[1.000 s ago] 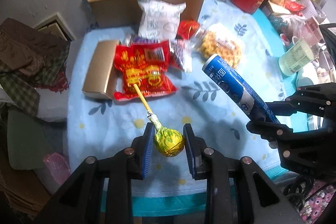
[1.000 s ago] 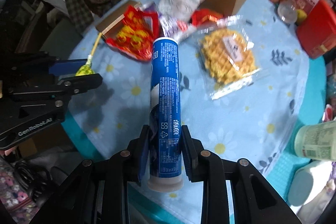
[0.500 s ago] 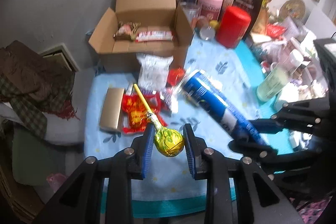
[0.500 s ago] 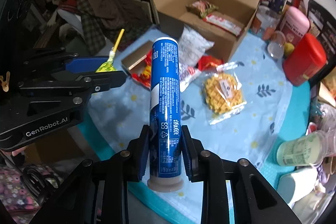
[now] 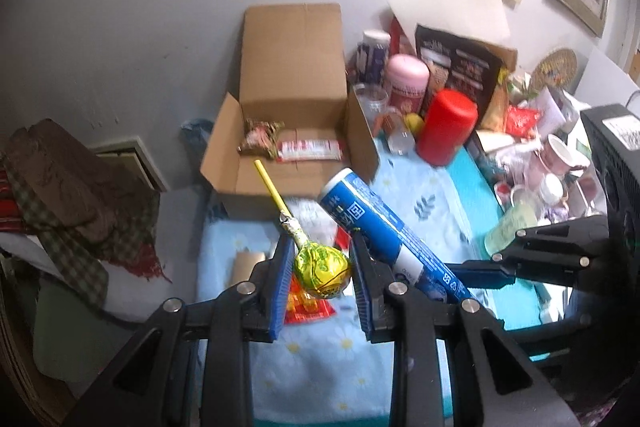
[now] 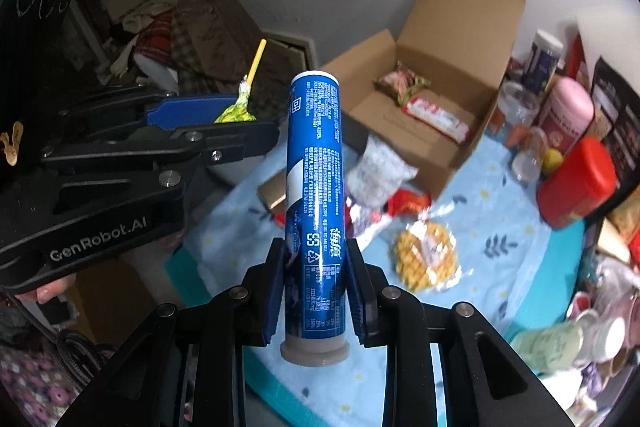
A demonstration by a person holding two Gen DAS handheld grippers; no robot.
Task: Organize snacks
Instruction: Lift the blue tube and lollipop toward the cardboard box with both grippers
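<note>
Yellow-green foil lollipop point(image 5: 322, 269) clamped in our left gripper point(image 5: 320, 283) and blue tube point(image 6: 316, 187) pinched in our right gripper point(image 6: 314, 291) have both risen clear of the tablecloth point(image 5: 320, 363), so we're likely carrying them to the open cardboard box point(image 5: 292, 131).

open cardboard box point(image 5: 294, 131) half empty, snack packets point(image 6: 380, 173) crowding its front

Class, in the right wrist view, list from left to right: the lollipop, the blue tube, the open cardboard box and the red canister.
lollipop → blue tube → open cardboard box → red canister
</note>
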